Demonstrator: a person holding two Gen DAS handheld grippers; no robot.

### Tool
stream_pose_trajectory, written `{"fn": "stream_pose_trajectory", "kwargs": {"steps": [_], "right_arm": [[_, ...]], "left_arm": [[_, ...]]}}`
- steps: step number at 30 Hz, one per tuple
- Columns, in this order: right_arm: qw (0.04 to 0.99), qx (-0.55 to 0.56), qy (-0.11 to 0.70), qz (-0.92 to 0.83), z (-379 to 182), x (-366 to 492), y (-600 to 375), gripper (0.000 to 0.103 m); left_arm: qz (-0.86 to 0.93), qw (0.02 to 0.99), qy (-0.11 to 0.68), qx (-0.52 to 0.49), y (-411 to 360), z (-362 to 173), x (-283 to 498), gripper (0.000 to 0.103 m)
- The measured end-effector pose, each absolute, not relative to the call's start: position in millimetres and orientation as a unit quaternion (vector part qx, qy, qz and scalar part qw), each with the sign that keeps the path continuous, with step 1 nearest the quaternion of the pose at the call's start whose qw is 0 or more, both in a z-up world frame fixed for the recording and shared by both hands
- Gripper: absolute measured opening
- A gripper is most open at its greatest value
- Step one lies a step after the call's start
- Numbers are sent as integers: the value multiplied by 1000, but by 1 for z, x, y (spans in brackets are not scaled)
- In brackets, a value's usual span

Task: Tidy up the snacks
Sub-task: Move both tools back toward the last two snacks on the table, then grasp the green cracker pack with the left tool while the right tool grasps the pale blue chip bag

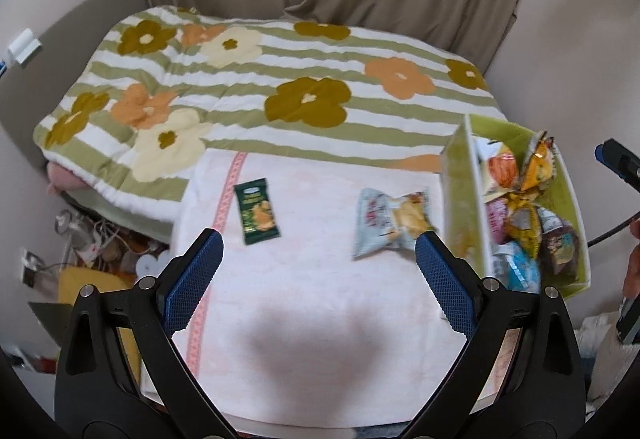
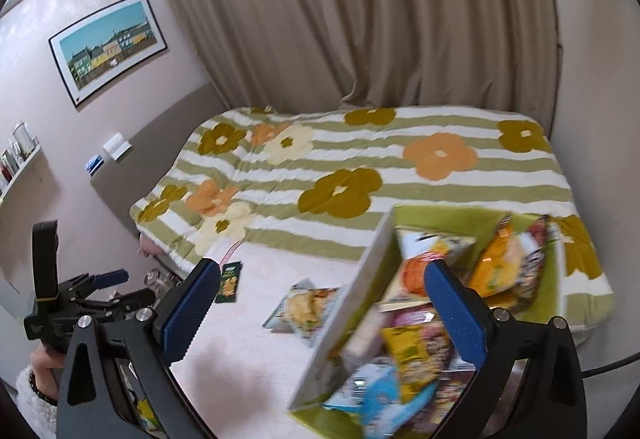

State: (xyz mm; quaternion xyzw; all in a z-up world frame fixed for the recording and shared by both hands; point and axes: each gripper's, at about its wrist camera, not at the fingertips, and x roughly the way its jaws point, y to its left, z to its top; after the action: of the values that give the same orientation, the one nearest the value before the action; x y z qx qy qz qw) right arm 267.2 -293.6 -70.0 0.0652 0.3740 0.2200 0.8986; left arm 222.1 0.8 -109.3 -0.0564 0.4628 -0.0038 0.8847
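Note:
A dark green snack packet (image 1: 257, 212) (image 2: 229, 282) and a pale blue snack bag (image 1: 390, 222) (image 2: 303, 308) lie on a white towel (image 1: 320, 311). A green fabric box (image 1: 464, 195) (image 2: 352, 303) at the right holds several snack packets (image 1: 520, 207) (image 2: 420, 343). My left gripper (image 1: 318, 247) hovers open above the towel, its right finger close to the pale blue bag. My right gripper (image 2: 322, 279) is open above the box's near wall, with nothing between its fingers. The left gripper (image 2: 116, 285) also shows at the left of the right wrist view, held by a hand.
The towel lies on a bed with a striped flower quilt (image 1: 280, 79) (image 2: 400, 167). Beige curtains (image 2: 360, 19) hang behind. Clutter and cables (image 1: 100, 239) sit on the floor left of the bed. A framed picture (image 2: 108, 47) and a shelf (image 2: 20, 159) are on the left wall.

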Motion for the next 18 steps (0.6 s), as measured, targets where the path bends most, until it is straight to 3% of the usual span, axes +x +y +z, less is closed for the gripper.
{"fn": "stream_pose_trajectory", "kwargs": {"steps": [18], "right_arm": [[892,56,445,53,-180,289,-143,102]], "left_arm": [[-64,837,541,-55,94,-222,317,96]]}}
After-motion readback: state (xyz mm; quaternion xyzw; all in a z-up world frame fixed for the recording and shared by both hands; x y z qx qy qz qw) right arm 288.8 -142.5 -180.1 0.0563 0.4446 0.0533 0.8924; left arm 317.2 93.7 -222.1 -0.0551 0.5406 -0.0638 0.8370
